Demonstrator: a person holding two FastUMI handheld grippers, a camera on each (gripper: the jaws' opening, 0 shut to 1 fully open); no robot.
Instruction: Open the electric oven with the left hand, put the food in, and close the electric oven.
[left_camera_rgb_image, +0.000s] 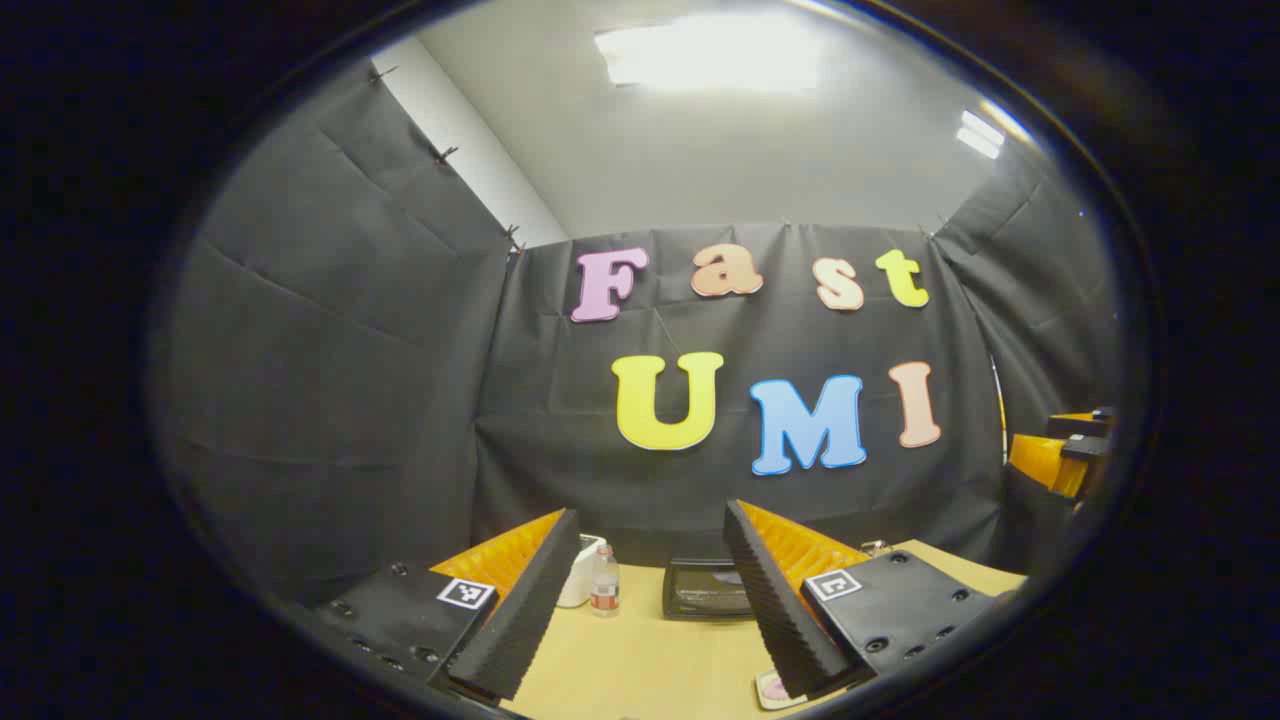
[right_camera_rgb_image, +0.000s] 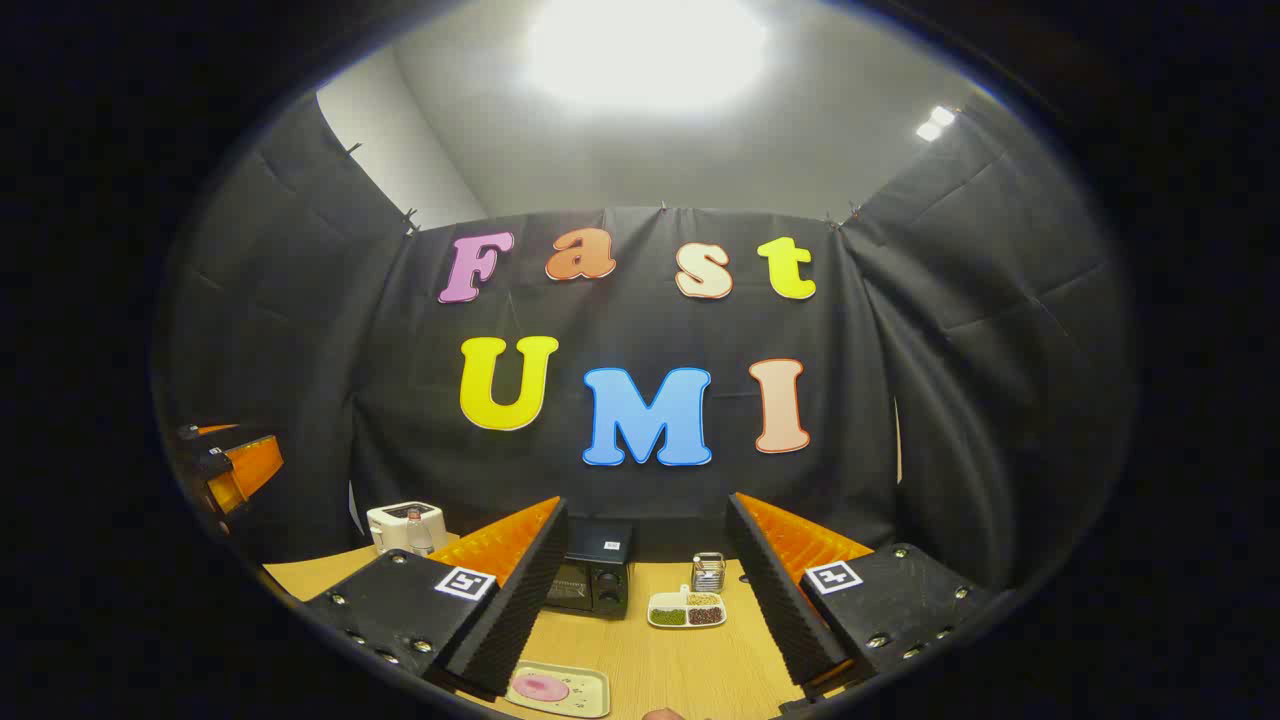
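A: Left gripper view first. What does the left claw (left_camera_rgb_image: 650, 600) show?

B: Both fingers spread wide apart, nothing between them. It hangs above the table (left_camera_rgb_image: 640, 660), pointed at the back wall.

A: And the electric oven (left_camera_rgb_image: 706, 590)?

B: At the far edge of the table, seen between the fingers, nearer the right one. Dark box, door closed as far as I can tell. To its left stand a white toaster (left_camera_rgb_image: 580, 572) and a small bottle (left_camera_rgb_image: 604, 580), close together. A tray (left_camera_rgb_image: 770, 690) with something pink peeks out low by the right finger. The other gripper is at the right edge, raised.

A: Right gripper view now.

B: The right claw (right_camera_rgb_image: 648, 600) is likewise wide apart and holds nothing. The oven (right_camera_rgb_image: 592, 580) sits at the back of the table, just beside the left finger, door shut. Right of it lies a small divided dish (right_camera_rgb_image: 687, 610) with three fillings, and behind that a little wire-mesh holder (right_camera_rgb_image: 708, 571).

A: The food?

B: A pale tray (right_camera_rgb_image: 560, 690) at the near edge carries a pink round food item (right_camera_rgb_image: 541, 687), well in front of the oven. The toaster (right_camera_rgb_image: 404, 524) stands far left, with the other gripper raised beyond it.
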